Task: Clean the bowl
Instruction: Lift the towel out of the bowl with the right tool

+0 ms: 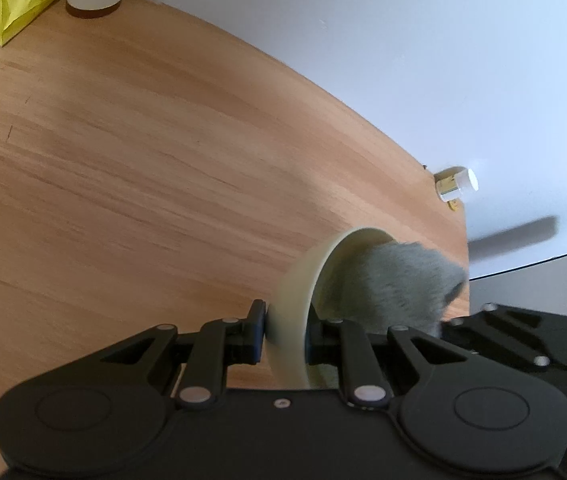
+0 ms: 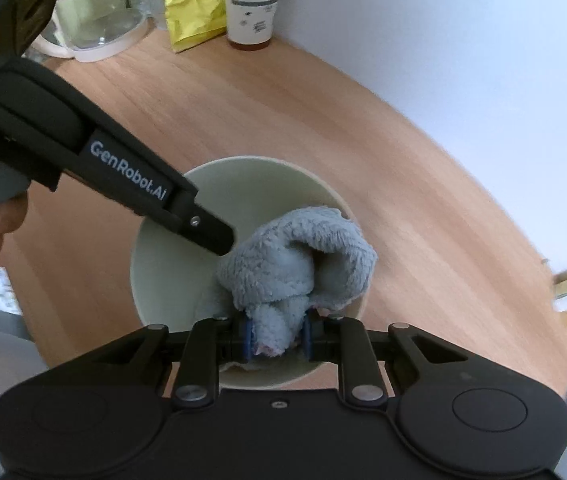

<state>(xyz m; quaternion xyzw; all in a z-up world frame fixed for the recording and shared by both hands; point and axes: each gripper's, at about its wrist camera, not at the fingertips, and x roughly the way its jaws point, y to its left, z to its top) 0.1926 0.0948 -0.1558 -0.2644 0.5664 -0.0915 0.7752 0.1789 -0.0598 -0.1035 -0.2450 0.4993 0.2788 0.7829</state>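
Observation:
A pale cream bowl (image 2: 163, 272) is held above the wooden table (image 2: 283, 128). My left gripper (image 1: 285, 332) is shut on the bowl's rim (image 1: 289, 312), one finger outside and one inside; it enters the right wrist view from the upper left (image 2: 203, 228). My right gripper (image 2: 277, 338) is shut on a bunched grey-blue fluffy cloth (image 2: 299, 264), which is pressed inside the bowl against its right wall. In the left wrist view the cloth (image 1: 403, 280) fills the bowl's opening and the right gripper's body (image 1: 523, 332) is beside it.
At the table's back stand a flower-patterned paper cup (image 2: 253, 4), a crumpled yellow bag (image 2: 191, 4) and a clear glass jug with a white base (image 2: 95, 20). A small white-capped bottle (image 1: 455, 186) sits at the table's right edge. A white wall is behind.

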